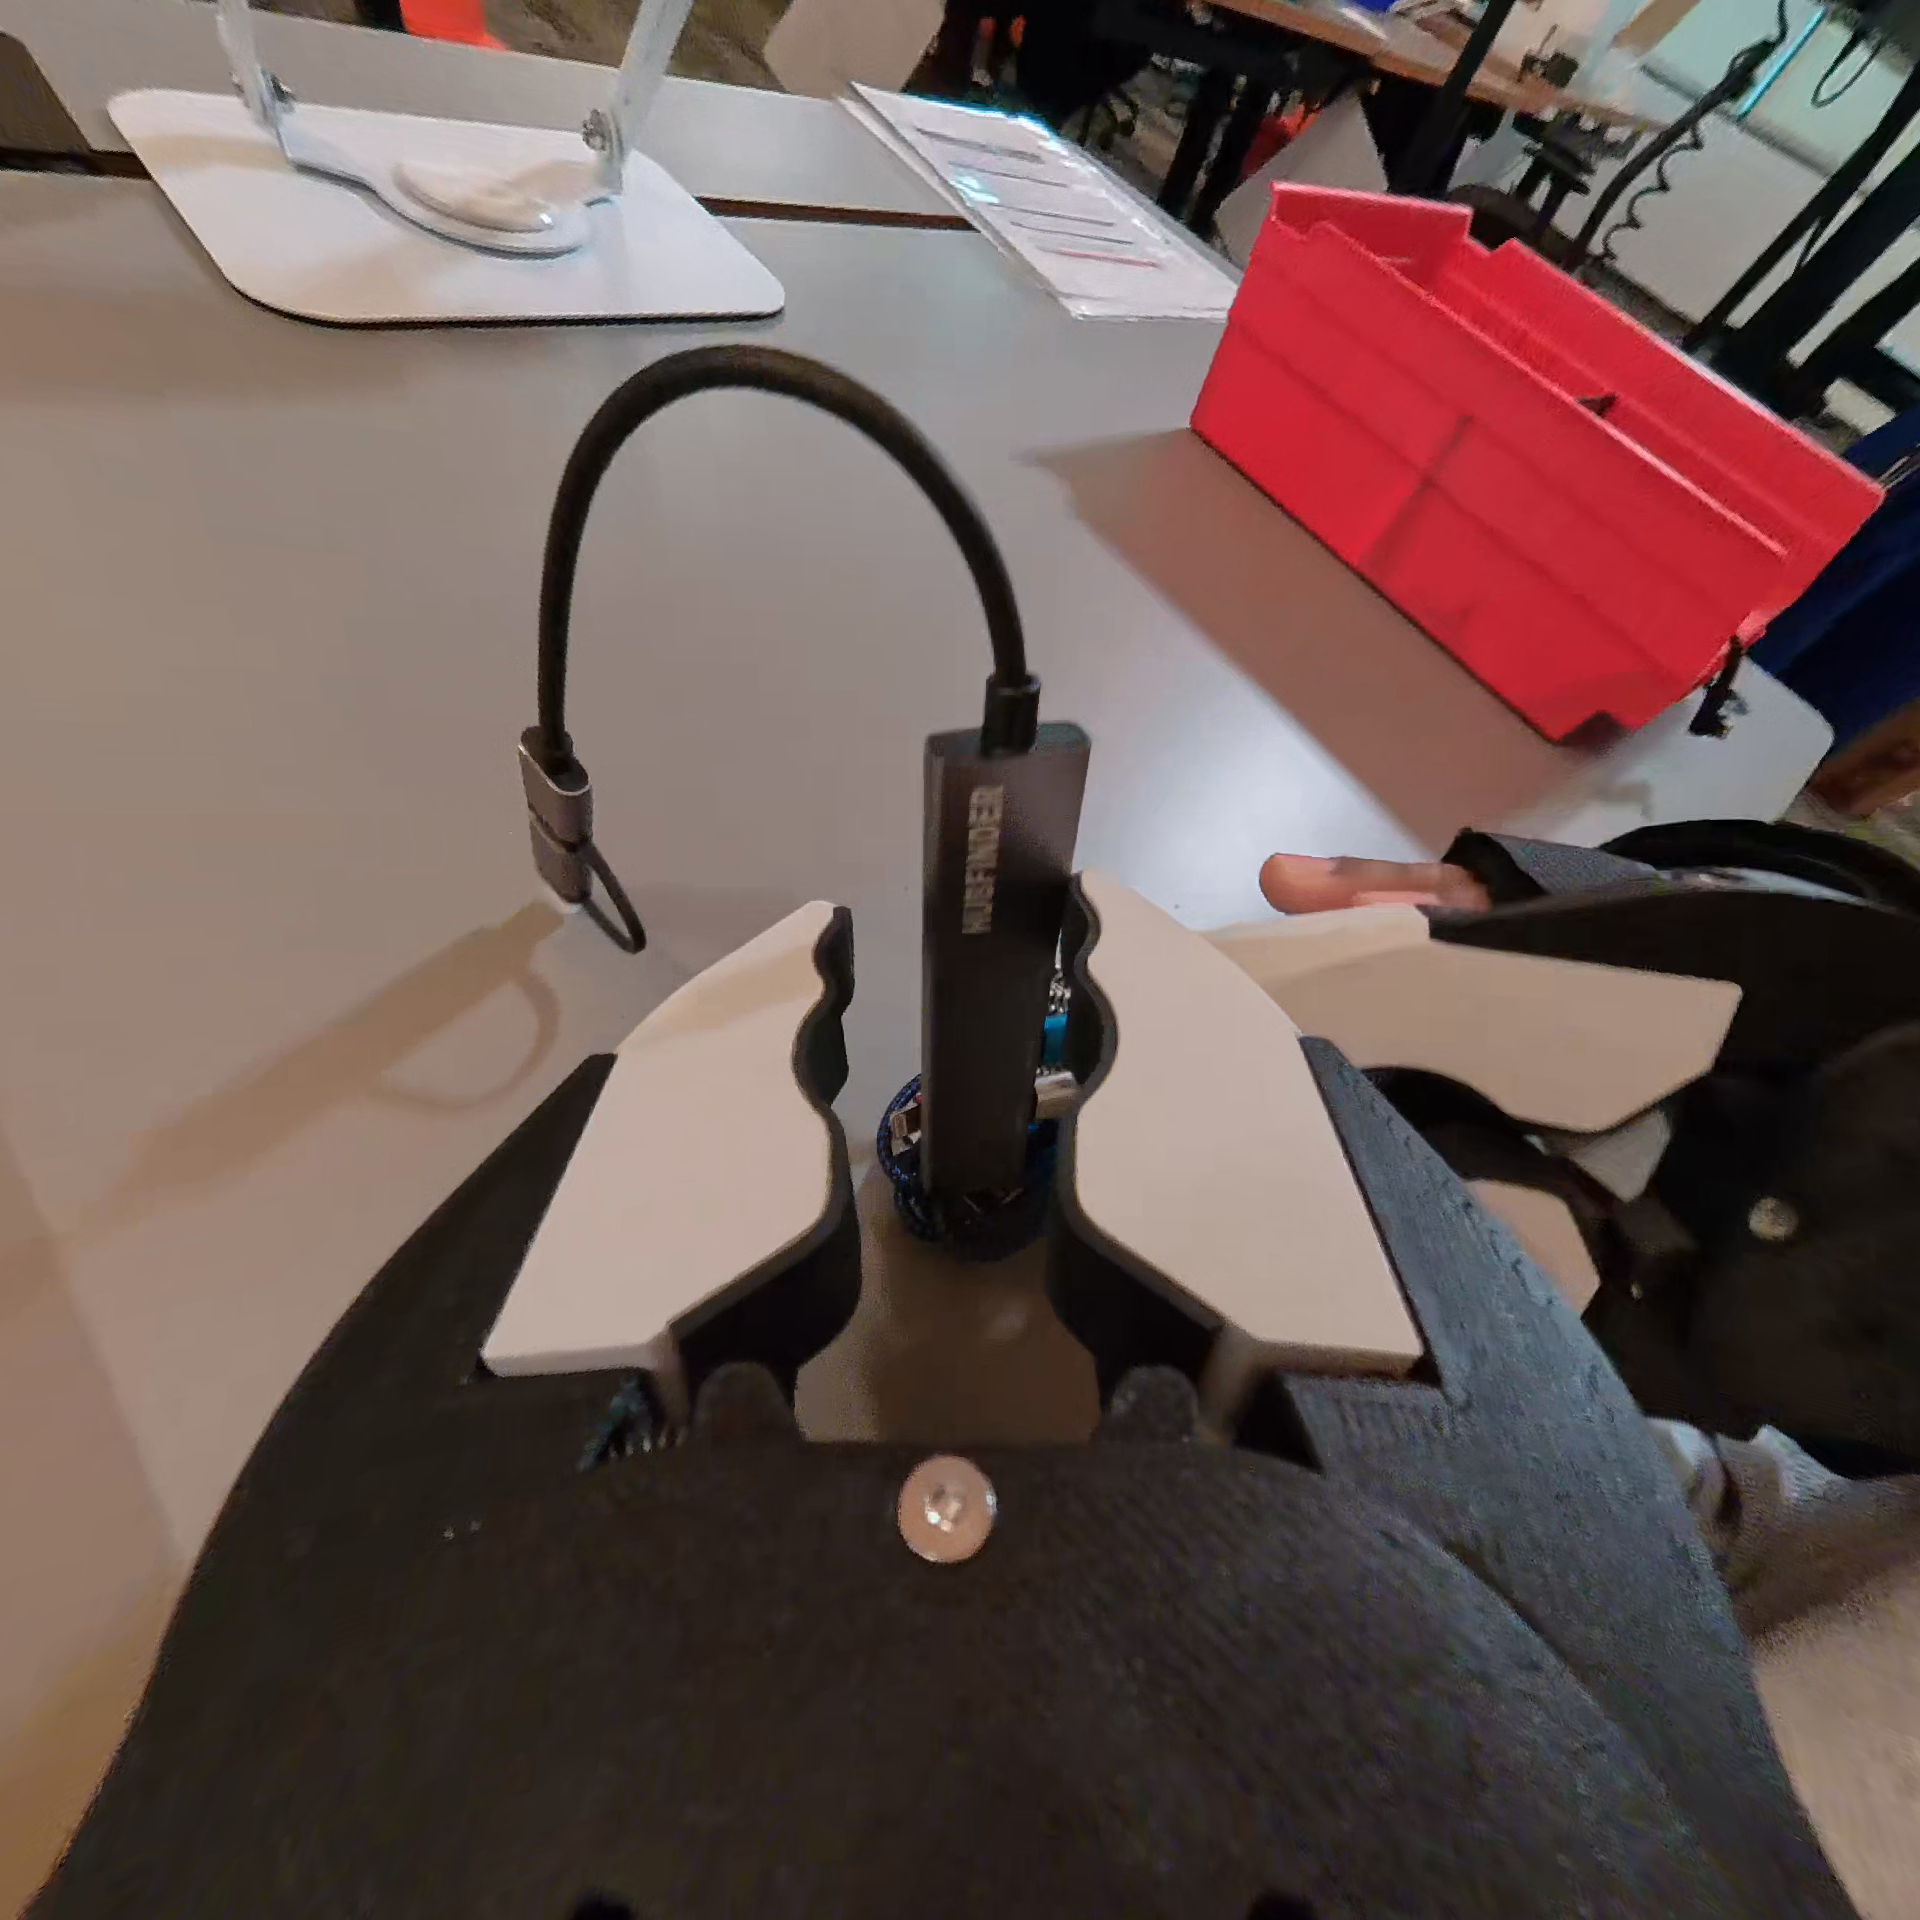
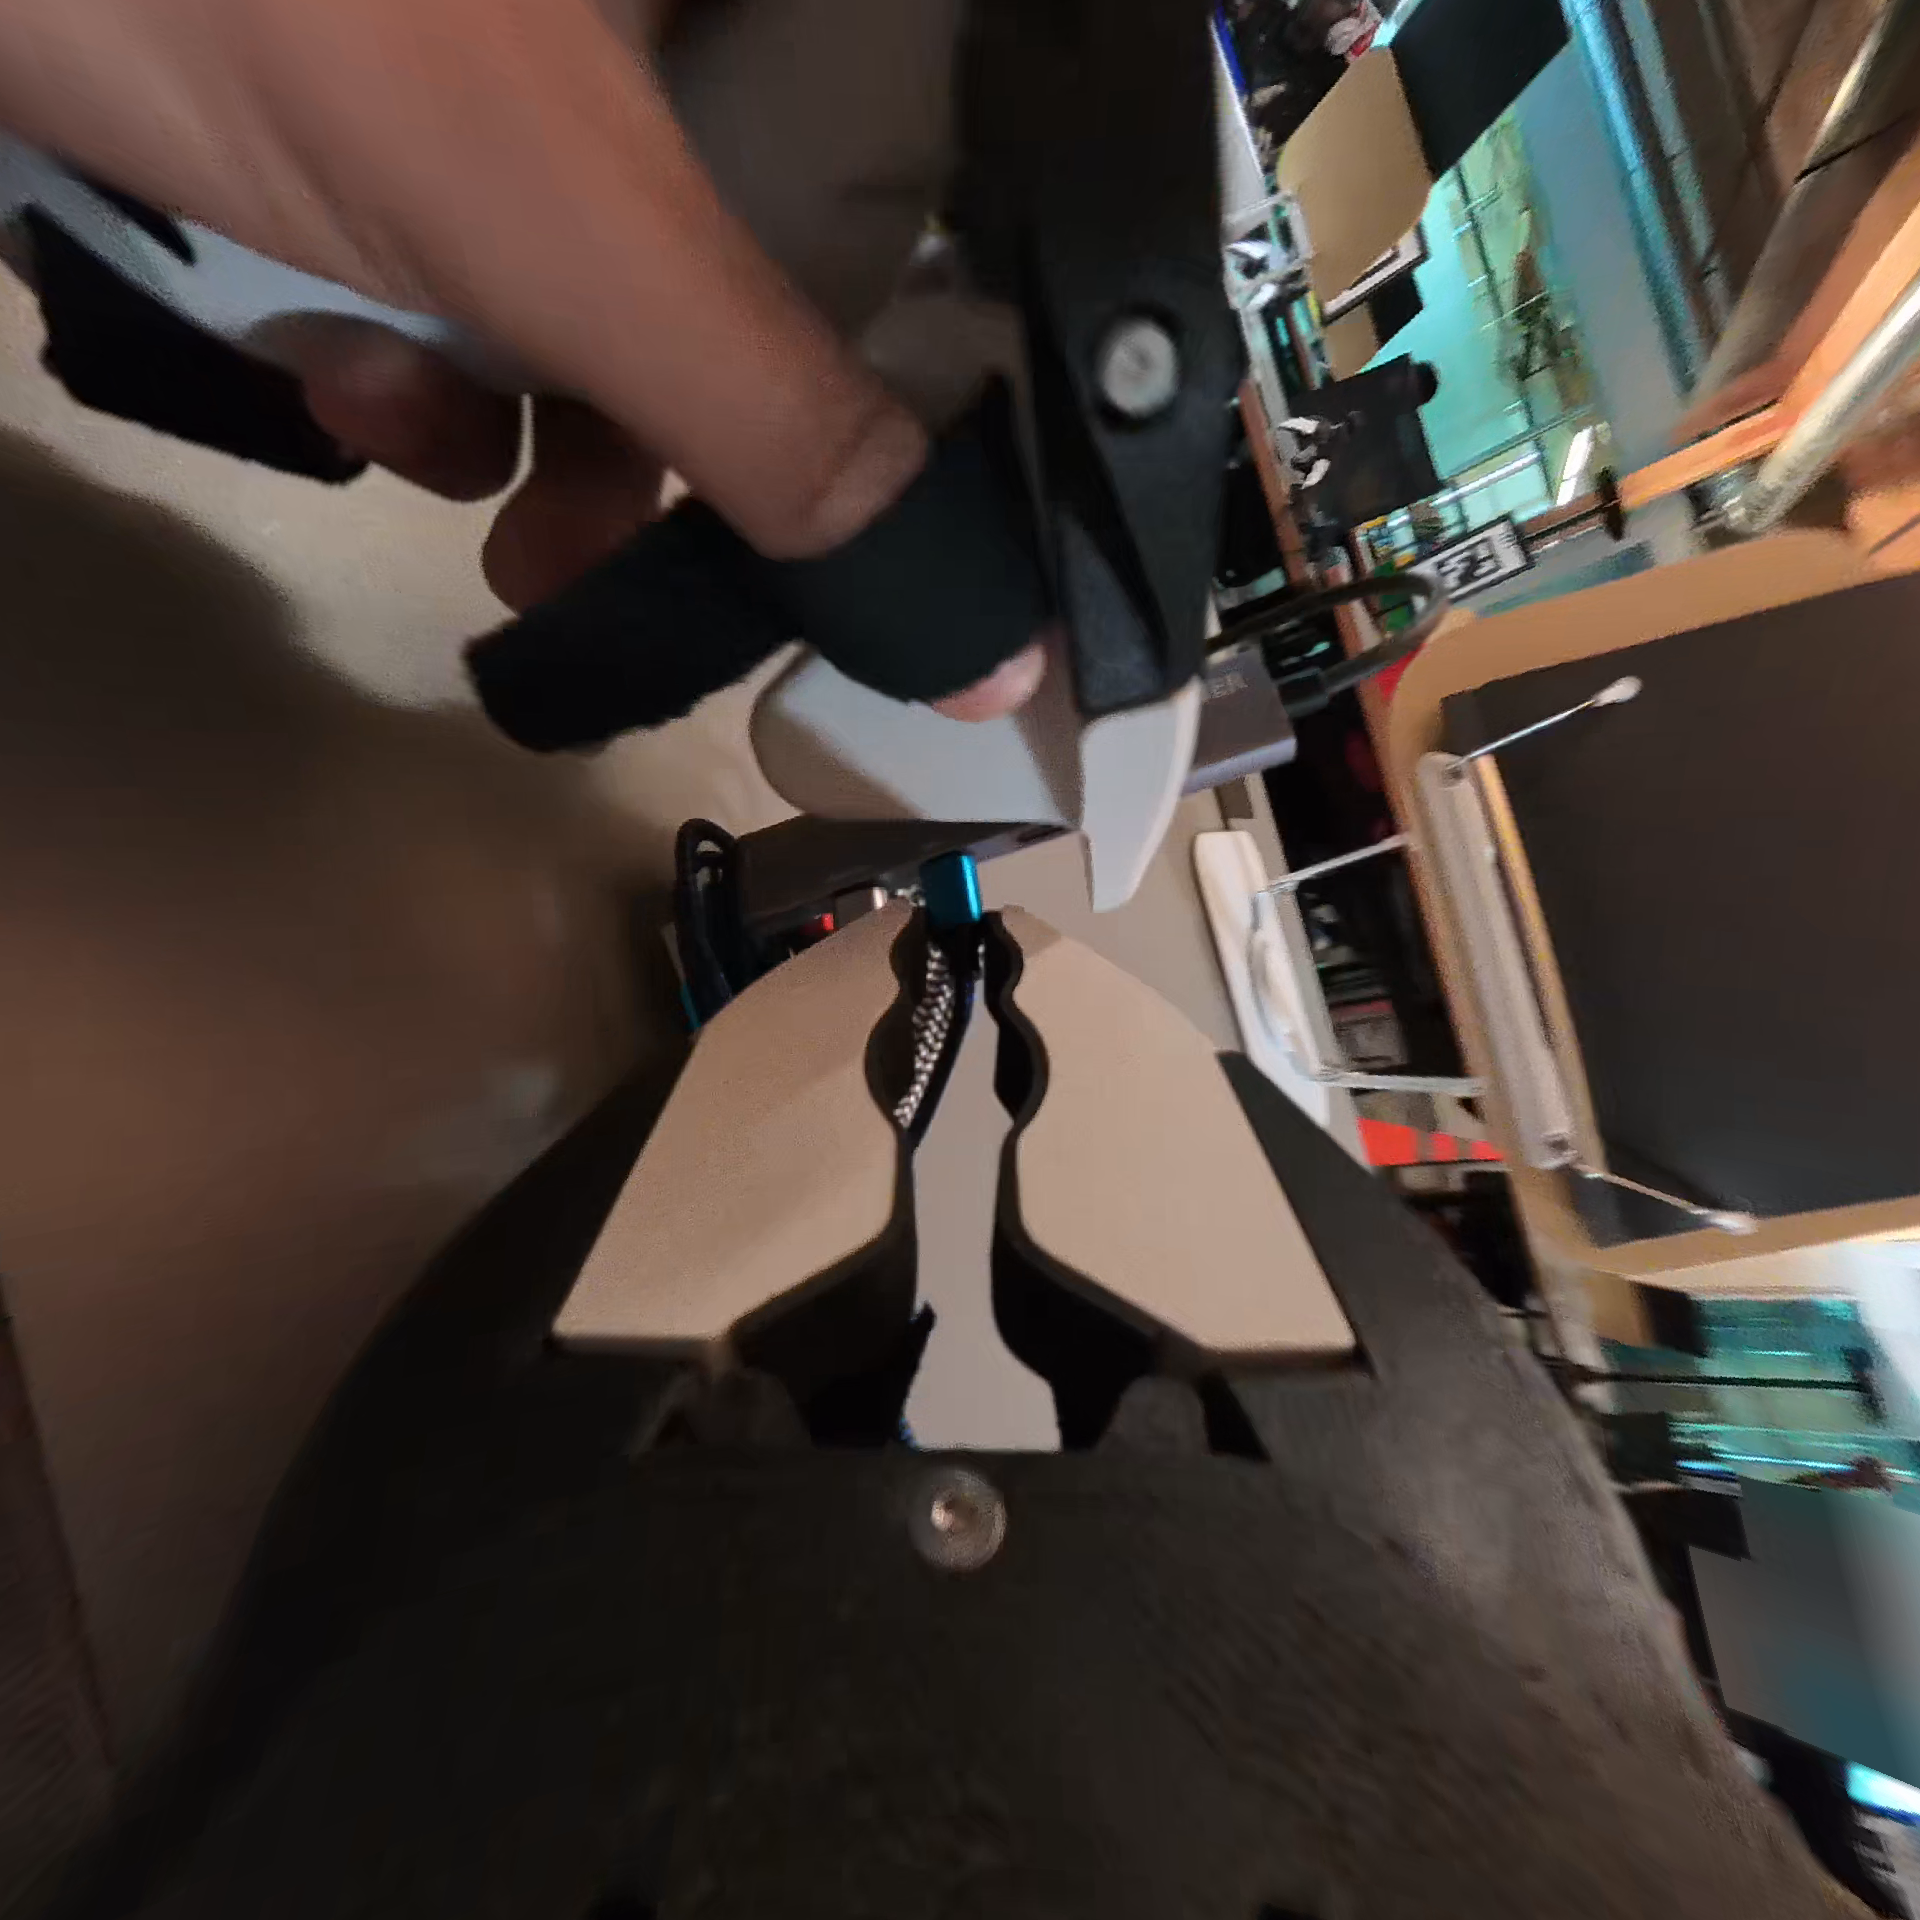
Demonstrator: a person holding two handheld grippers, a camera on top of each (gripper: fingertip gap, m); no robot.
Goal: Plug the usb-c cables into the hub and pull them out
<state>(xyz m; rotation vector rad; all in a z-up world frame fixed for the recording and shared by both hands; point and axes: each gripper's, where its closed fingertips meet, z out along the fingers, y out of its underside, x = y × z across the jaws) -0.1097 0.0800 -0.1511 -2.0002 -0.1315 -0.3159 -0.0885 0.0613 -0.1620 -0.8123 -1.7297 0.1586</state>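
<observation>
The dark grey hub (image 1: 997, 935) stands on its edge between the jaws of my left gripper (image 1: 961, 925). It touches the right finger, and a narrow gap shows on the left side. A blue usb-c plug (image 1: 1055, 1039) and a silver plug (image 1: 1058, 1093) sit at the hub's right side. My right gripper (image 2: 956, 920) is shut on the braided cable just behind the blue plug (image 2: 948, 883), which meets the hub's side (image 2: 831, 852). The right gripper's fingers (image 1: 1507, 997) come in from the right. A blue-black cable coil (image 1: 914, 1174) lies by the hub's near end.
The hub's own black cable (image 1: 769, 374) arches left to a grey plug (image 1: 556, 810) on the grey table (image 1: 312, 623). A red bin (image 1: 1507, 468) stands at the right, with a white stand base (image 1: 436, 229) and a laminated sheet (image 1: 1049, 197) at the back. A person's hand (image 2: 520, 260) holds the left gripper (image 2: 1091, 852).
</observation>
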